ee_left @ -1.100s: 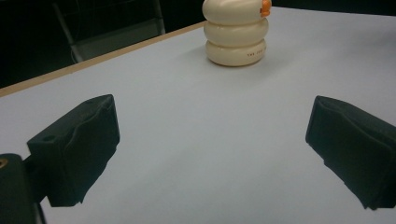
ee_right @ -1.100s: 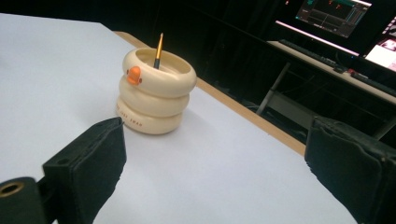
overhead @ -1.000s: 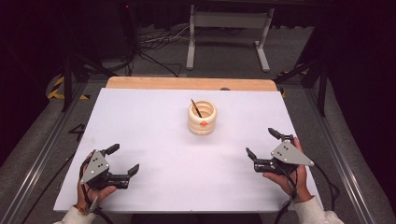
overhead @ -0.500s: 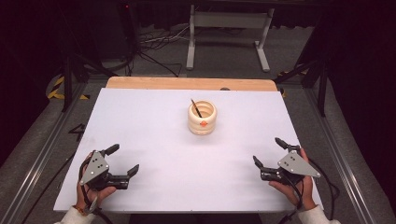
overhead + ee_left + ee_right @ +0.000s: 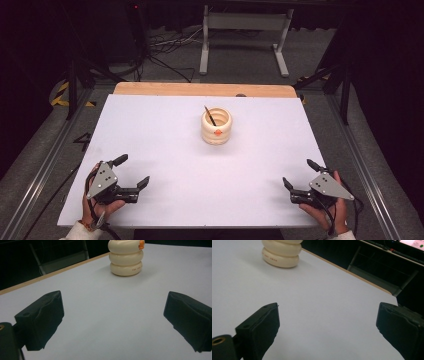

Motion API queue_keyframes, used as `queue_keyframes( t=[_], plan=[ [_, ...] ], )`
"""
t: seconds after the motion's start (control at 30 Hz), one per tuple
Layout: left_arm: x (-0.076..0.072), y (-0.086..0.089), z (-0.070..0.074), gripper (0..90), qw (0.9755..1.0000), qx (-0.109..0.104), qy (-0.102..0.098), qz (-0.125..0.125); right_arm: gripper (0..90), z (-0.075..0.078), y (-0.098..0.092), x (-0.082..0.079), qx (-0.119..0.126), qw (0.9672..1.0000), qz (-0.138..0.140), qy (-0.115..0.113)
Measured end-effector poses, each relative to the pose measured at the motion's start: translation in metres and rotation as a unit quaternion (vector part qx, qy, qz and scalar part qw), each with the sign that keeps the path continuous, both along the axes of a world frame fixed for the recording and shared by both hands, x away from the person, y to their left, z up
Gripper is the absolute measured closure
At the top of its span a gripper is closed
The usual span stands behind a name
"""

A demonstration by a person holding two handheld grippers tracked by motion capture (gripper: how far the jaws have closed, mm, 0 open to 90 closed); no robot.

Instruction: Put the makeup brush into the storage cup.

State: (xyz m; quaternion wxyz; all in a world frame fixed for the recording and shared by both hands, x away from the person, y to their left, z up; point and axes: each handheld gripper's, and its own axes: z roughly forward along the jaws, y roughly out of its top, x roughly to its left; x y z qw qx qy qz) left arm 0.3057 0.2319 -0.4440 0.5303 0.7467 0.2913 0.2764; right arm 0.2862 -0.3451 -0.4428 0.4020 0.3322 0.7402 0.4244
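From above, a stick (image 5: 210, 115) shows inside the pot (image 5: 216, 127); both claws gape empty.

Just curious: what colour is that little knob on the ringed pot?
Orange, on the cream pot; the knob shows best in the left gripper view.

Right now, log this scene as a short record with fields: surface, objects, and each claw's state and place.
surface: white table top, wooden strip along its far edge
object: cream ribbed holder, upright, mid-table toward the far side, small orange mark on its side
contents: one thin dark stick leaning inside the holder
left claw: open, holding nothing, near the front left corner
right claw: open, holding nothing, near the front right corner
contact: neither claw touches the holder
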Motion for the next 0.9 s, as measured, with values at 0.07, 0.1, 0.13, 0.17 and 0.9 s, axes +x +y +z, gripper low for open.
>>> queue_keyframes(
  t=[0.07,0.1,0.13,0.17,0.9],
  plan=[
    [0.0003,0.0001,0.0006,3.7,1.0,0.001,0.0,-0.002,5.6,-0.0008,-0.002,0.0006,0.005,1.0,-0.002,0.003],
    [0.0005,-0.0002,0.0005,3.7,1.0,0.002,0.0,-0.003,5.6,-0.0016,-0.0036,0.001,0.009,0.9999,-0.003,0.007],
    [0.0005,-0.0003,0.0005,3.7,1.0,0.002,-0.001,-0.005,5.6,-0.0017,-0.0039,0.0008,0.01,0.9999,-0.003,0.008],
    [0.0001,-0.0003,0.0005,3.7,1.0,0.002,-0.003,-0.006,5.5,-0.0017,-0.0038,0.0004,0.011,0.9999,-0.002,0.009],
    [0.0026,-0.0051,0.0007,3.7,0.9999,0.007,-0.002,-0.008,5.9,0.0019,-0.0028,-0.0021,0.048,0.9988,0.006,0.006]
  ],
)
